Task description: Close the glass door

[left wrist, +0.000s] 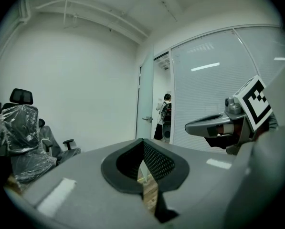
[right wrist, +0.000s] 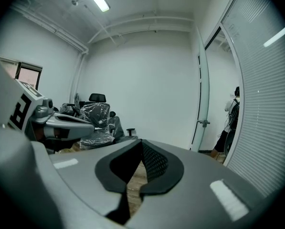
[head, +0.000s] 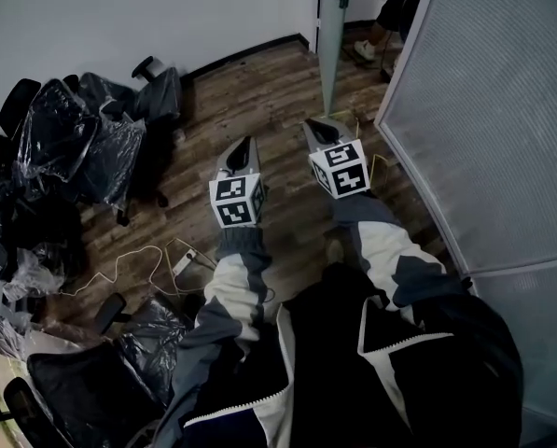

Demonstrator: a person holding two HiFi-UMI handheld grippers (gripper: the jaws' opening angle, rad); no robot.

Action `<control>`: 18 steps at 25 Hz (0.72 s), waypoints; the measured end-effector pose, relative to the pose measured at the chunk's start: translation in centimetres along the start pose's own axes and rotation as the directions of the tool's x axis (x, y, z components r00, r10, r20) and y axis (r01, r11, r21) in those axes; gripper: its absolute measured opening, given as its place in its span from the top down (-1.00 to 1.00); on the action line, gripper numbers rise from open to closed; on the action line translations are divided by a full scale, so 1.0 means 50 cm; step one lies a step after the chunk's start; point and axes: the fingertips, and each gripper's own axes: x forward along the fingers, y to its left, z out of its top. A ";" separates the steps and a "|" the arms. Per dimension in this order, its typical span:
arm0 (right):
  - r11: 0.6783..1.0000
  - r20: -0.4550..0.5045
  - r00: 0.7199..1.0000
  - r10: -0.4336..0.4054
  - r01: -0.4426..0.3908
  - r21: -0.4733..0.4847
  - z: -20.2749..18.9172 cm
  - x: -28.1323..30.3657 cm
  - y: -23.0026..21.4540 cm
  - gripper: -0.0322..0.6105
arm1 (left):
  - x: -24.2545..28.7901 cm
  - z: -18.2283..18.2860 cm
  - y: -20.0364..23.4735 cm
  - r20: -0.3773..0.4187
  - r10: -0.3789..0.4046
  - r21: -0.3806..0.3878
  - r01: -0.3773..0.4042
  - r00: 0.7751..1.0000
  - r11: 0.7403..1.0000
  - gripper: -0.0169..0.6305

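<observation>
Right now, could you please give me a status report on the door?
Left gripper, right gripper shut, empty. Glass door open, not reached. Person standing beyond doorway.

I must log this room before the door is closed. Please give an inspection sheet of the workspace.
Surface: wooden floor.
Job's things: glass door open, handle untouched.
Clutter: plastic-wrapped chairs at the left.
Grippers: left gripper and right gripper both shut, empty, apart from the door.
Cables: white cable and power strip on the floor.
Surroundings: white wall, frosted partition at the right, a person beyond the doorway.
</observation>
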 end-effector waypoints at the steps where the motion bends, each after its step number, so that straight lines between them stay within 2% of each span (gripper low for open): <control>1: 1.000 0.000 1.000 -0.002 0.002 -0.004 -0.002 0.008 -0.011 0.89 | 0.009 -0.007 0.003 -0.005 0.000 -0.003 0.000 1.000 1.000 0.95; 7: 1.000 -0.002 1.000 0.030 -0.030 0.006 -0.012 0.102 -0.098 0.89 | 0.116 -0.016 0.022 -0.027 0.004 -0.002 -0.004 1.000 1.000 0.95; 12: 0.998 -0.010 0.997 0.071 -0.071 0.001 -0.020 0.194 -0.187 0.89 | 0.238 0.006 0.037 -0.035 0.020 -0.001 -0.020 0.999 1.000 0.95; 18: 0.992 -0.018 0.992 0.129 -0.129 -0.003 -0.023 0.276 -0.293 0.89 | 0.376 0.020 0.015 -0.046 0.008 0.004 -0.007 0.999 1.000 0.95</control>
